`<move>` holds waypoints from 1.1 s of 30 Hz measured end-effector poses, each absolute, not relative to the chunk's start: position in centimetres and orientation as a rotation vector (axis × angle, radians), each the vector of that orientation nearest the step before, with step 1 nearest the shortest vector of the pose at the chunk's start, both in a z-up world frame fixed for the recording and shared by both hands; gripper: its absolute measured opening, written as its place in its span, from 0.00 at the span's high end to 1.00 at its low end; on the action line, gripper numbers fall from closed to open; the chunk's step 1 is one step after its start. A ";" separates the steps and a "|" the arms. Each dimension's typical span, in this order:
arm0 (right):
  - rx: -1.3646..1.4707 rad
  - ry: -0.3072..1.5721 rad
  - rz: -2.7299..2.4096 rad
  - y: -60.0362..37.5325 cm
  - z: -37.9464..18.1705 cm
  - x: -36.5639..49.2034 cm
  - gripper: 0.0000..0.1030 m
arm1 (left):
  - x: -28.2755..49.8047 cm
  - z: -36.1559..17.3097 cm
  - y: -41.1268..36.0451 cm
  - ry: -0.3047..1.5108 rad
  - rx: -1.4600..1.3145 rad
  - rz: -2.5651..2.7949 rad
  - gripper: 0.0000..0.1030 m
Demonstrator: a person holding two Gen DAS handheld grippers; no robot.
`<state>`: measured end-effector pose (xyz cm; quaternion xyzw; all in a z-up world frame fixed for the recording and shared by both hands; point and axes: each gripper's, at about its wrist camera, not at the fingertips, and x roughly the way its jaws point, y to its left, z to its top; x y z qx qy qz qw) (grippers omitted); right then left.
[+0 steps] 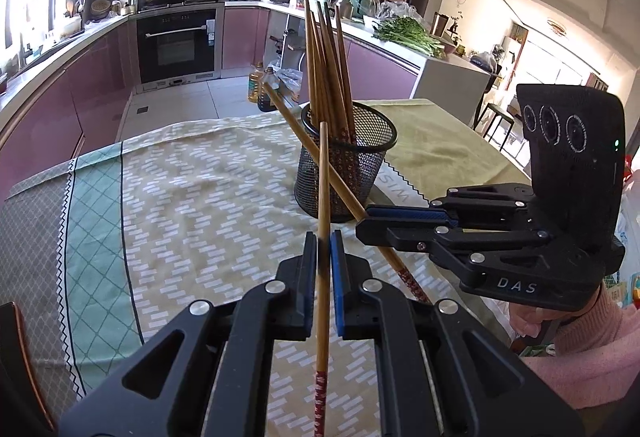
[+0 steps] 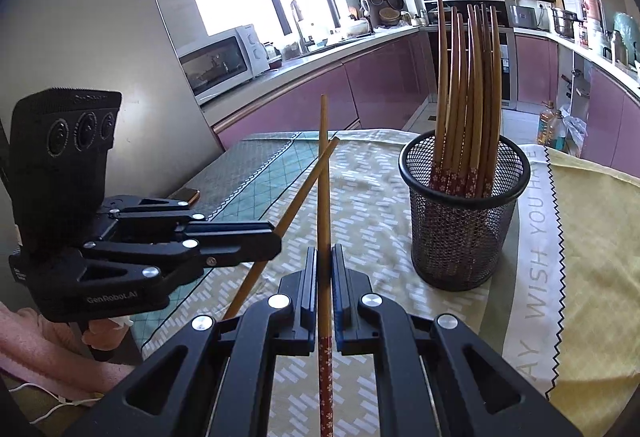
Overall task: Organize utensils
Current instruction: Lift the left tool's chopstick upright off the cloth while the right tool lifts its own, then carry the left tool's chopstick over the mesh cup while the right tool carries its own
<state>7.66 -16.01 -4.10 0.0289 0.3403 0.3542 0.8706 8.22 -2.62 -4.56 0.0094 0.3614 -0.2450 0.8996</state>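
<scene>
The left claw (image 1: pixel 323 237) is clamped narrow on a single chopstick (image 1: pixel 322 237), the stick running straight out along the fingers, its plain bamboo tip pointing far and up, its red patterned end back toward the wrist. The right claw (image 2: pixel 324 253) is pinched just as tightly on a second chopstick (image 2: pixel 324 221), held the same way, tip forward and raised, red flowered end trailing near the camera. In both views the two sticks cross each other in the air over the surface (image 1: pixel 192 197), so the claws sit close together, side by side, the right one on the right.

Beyond the crossed tips stands the black mesh holder (image 2: pixel 464 233), upright on the patterned cloth, already carrying a bundle of chopsticks (image 2: pixel 468 85) with their red ends down and plain ends up. From the left claw the holder lies ahead and slightly right; from the right claw it lies ahead and clearly right. The right claw looks the nearer of the two.

The held sticks point tip-first at the holder, opposite to the bundle's red-end-down arrangement, so each probably needs turning toward upright, red end lowest, before dropping in.
</scene>
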 end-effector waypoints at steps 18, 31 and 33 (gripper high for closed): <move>0.085 0.700 0.702 -17.6 -3.9 8.0 0.94 | 8.6 -4.5 -2.5 0.755 -0.012 -0.526 0.93; 0.131 0.624 0.656 -20.3 -2.0 7.8 0.94 | 8.4 -2.1 -1.6 0.716 -0.062 -0.561 0.93; 0.136 0.609 0.651 -20.6 -1.7 7.8 0.94 | 8.3 -1.4 -1.6 0.705 -0.064 -0.569 0.93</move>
